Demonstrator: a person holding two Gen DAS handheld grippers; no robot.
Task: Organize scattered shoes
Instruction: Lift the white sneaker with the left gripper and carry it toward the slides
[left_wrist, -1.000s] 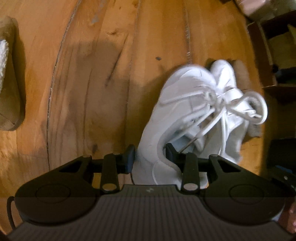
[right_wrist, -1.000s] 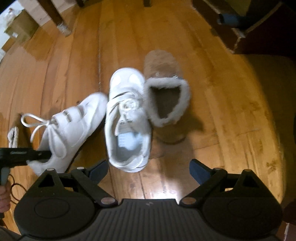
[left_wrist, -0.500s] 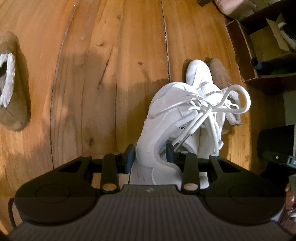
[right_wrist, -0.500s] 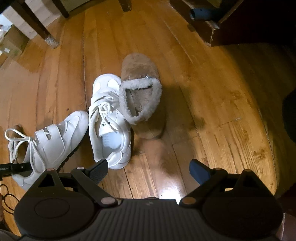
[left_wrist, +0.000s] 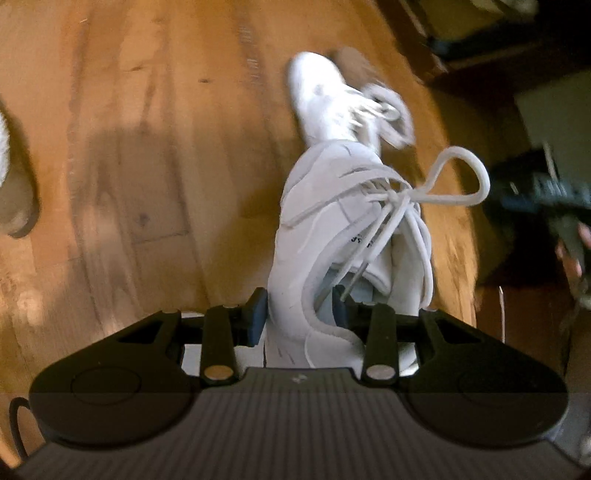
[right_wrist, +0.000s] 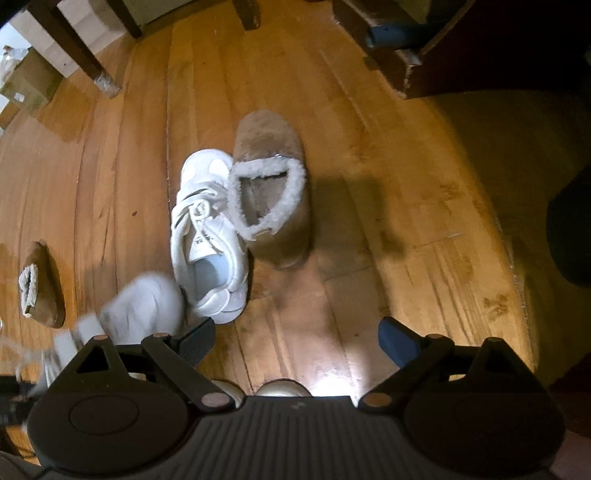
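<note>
Since a second ago our held sneaker (left_wrist: 332, 236) has swung from nine o'clock toward its mate (right_wrist: 208, 236), which sits against the fur-lined slipper (right_wrist: 273, 192). Left gripper (left_wrist: 299, 314) jaws pinch its heel collar to pair them; right gripper (right_wrist: 297, 332) jaws gape empty.

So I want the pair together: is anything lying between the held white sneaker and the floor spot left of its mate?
Nothing visible. The left tool grips the held sneaker by its heel collar, and the wooden floor left of the mate looks bare; the far brown slipper lies off to the side.
</note>
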